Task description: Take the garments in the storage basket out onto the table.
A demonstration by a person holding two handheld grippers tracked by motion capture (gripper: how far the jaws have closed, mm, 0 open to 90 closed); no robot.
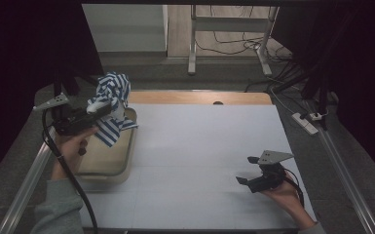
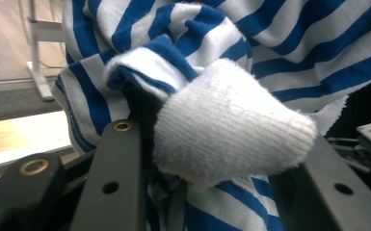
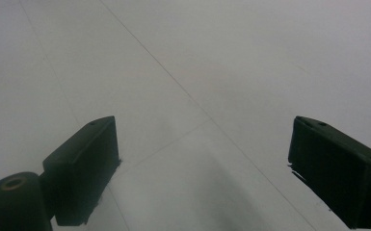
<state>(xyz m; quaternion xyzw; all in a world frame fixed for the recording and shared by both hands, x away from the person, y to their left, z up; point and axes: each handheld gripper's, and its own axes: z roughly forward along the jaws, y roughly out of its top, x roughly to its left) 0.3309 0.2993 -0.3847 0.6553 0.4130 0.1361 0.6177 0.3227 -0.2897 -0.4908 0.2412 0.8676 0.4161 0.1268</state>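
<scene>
A blue-and-white striped cloth [image 1: 113, 92] hangs bunched in the air over the far end of a beige tray [image 1: 104, 158] at the table's left. My left gripper [image 1: 103, 110] is shut on the cloth, with a hand behind it. In the left gripper view the striped cloth [image 2: 289, 43] and a white knitted fold [image 2: 231, 130] sit wedged between the two black jaws of the left gripper [image 2: 221, 163]. My right gripper [image 1: 246, 170] rests low at the table's front right, open, with nothing between its fingers. In its own view the right gripper [image 3: 202, 159] looks onto bare white table.
The white tabletop [image 1: 204, 151] runs from the tray to the right edge, with a wooden strip [image 1: 199, 97] along its far side. Metal rails flank the table. A power strip [image 1: 306, 123] and cables lie on the floor at the right, and desk legs [image 1: 193, 48] stand beyond.
</scene>
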